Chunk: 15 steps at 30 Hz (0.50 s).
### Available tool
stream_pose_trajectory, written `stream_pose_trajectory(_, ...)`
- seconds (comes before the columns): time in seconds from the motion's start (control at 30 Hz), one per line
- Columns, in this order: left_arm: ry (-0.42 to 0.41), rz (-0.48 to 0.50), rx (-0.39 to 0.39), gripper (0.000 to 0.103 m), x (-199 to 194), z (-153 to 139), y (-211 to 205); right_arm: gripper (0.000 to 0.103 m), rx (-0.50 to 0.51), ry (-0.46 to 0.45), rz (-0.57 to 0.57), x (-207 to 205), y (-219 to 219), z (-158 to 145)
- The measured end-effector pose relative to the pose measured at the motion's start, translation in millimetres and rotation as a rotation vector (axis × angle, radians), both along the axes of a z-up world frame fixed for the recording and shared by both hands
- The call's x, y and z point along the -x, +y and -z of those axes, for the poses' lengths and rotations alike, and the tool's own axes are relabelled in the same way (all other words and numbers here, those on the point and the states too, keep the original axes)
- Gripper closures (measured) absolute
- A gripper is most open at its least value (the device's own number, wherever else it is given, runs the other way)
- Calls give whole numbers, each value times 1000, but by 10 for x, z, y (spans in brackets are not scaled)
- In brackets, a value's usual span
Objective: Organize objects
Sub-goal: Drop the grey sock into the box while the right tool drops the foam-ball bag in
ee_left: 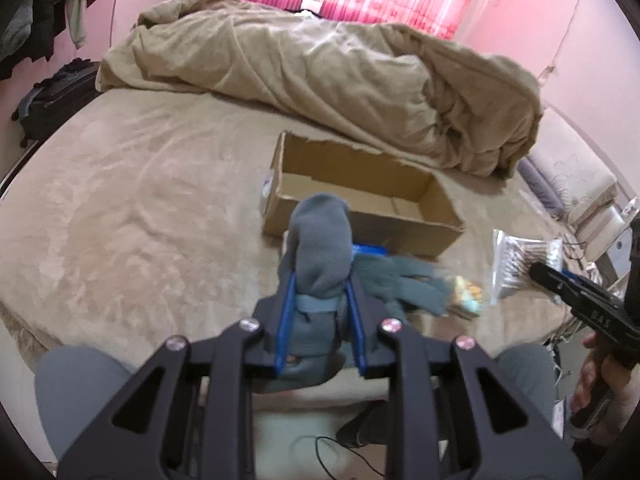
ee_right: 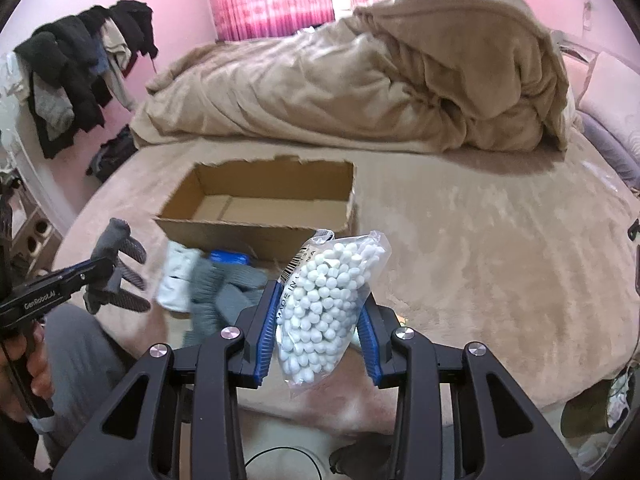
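An open cardboard box (ee_left: pixel 400 222) (ee_right: pixel 224 232) lies on the bed, empty inside. My left gripper (ee_left: pixel 322 284) is shut on a grey glove (ee_left: pixel 320 248), held up just in front of the box; it shows in the right wrist view (ee_right: pixel 116 264) too. My right gripper (ee_right: pixel 320 300) is shut on a clear bag of cotton swabs (ee_right: pixel 328 304), lifted above the bed, right of the box's front; the left wrist view shows the bag (ee_left: pixel 520 264). A second grey glove (ee_left: pixel 404 284) (ee_right: pixel 224 292) lies before the box beside a blue item (ee_right: pixel 230 258).
A rumpled tan blanket (ee_left: pixel 320 64) (ee_right: pixel 360 88) is piled behind the box. A white roll (ee_right: pixel 176 280) and a small pale packet (ee_left: pixel 470 294) lie near the gloves. Clothes hang at the left (ee_right: pixel 80 72). Pillows (ee_left: pixel 568 176) sit at the right.
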<state>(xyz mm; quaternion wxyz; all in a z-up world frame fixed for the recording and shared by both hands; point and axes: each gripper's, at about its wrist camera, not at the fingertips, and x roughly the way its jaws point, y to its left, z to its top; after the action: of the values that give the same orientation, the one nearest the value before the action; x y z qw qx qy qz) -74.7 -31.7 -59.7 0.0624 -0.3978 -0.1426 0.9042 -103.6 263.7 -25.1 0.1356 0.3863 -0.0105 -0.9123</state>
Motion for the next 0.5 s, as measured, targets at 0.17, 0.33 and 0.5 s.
stream_pose_trajectory(0.17, 65, 24, 37, 78, -134, -386, 91, 65, 1, 36, -34, -199, -16, -285)
stream_pose_trajectory(0.33, 132, 54, 76, 78, -51, -693, 245, 65, -5, 72, -46, -240, 6, -510)
stream_pose_trajectory(0.5, 153, 86, 63, 78, 172, -836, 402, 65, 2, 95, -60, -146, 22, -650)
